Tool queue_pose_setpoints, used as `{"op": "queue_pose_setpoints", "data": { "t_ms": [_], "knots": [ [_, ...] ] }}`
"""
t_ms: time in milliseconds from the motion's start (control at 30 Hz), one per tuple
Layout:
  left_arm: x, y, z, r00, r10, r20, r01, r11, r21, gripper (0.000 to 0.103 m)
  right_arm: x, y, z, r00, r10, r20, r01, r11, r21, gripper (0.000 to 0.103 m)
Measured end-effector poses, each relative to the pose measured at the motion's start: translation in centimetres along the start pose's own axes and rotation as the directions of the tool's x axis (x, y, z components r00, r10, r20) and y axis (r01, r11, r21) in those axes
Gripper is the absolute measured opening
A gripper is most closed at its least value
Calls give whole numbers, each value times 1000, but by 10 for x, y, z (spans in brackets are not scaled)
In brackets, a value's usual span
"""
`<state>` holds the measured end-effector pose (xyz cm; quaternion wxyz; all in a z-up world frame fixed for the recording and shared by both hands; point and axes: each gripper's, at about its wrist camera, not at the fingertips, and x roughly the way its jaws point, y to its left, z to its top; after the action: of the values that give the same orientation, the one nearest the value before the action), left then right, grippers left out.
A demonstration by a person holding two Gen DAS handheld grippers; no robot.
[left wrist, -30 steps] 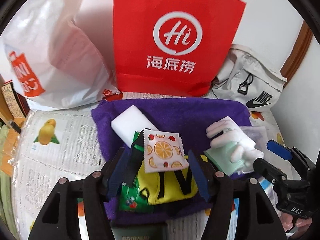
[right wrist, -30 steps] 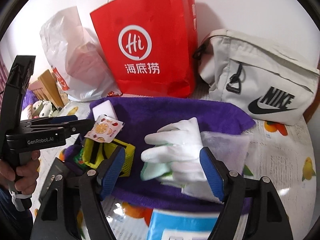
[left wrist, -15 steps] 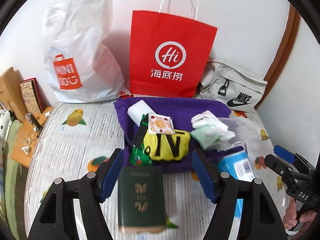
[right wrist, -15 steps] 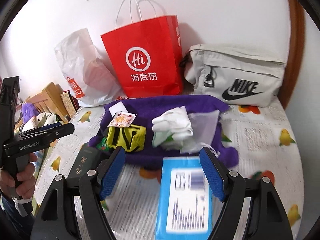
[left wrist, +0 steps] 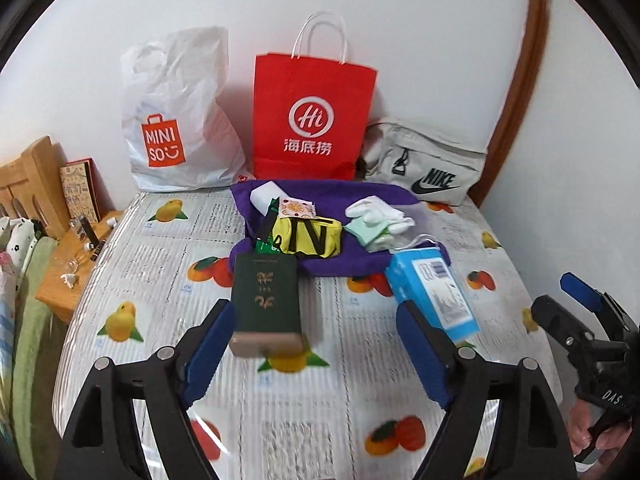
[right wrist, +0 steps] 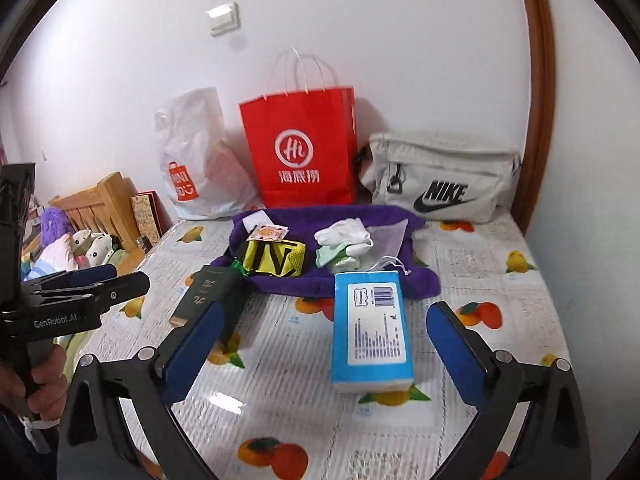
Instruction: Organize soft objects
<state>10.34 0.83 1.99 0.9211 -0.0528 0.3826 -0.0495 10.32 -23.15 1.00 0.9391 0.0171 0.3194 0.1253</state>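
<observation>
A purple towel (left wrist: 376, 196) (right wrist: 400, 216) lies at the table's far middle. On it rest a white sponge block (left wrist: 264, 198), an orange-print sachet (left wrist: 297, 209) (right wrist: 267, 232), a yellow-and-black pouch (left wrist: 308, 236) (right wrist: 276, 258), white gloves (left wrist: 380, 214) (right wrist: 344, 236) over pale green cloth, and a clear drawstring bag (right wrist: 386, 240). My left gripper (left wrist: 316, 348) is open and empty, well back from the towel, near a dark green box (left wrist: 266, 296). My right gripper (right wrist: 326, 356) is open and empty around a blue tissue pack (right wrist: 370, 328).
A red paper bag (left wrist: 312, 120), a white MINISO plastic bag (left wrist: 176, 116) and a grey Nike bag (left wrist: 424, 168) stand against the wall. A wooden shelf with small items (left wrist: 68, 256) borders the table's left side. The fruit-print tablecloth (left wrist: 320, 420) covers the near area.
Both grippers have pulled back and up from the towel, widening the view. The green box and the blue tissue pack have come into sight. The items on the towel have not moved.
</observation>
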Motion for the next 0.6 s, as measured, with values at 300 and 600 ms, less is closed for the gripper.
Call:
{"op": "queue_pose_setpoints", "data": {
  "t_ms": [300, 600],
  "knots": [
    [-48, -21, -45, 998, 15, 53, -15, 1000, 17, 90, -58, 20, -36, 999, -9, 45, 9, 1000, -13, 101],
    [-71, -29, -72, 997, 13, 73, -14, 1000, 15, 90, -96, 10, -61, 996, -38, 79, 36, 999, 32, 101]
  ]
}}
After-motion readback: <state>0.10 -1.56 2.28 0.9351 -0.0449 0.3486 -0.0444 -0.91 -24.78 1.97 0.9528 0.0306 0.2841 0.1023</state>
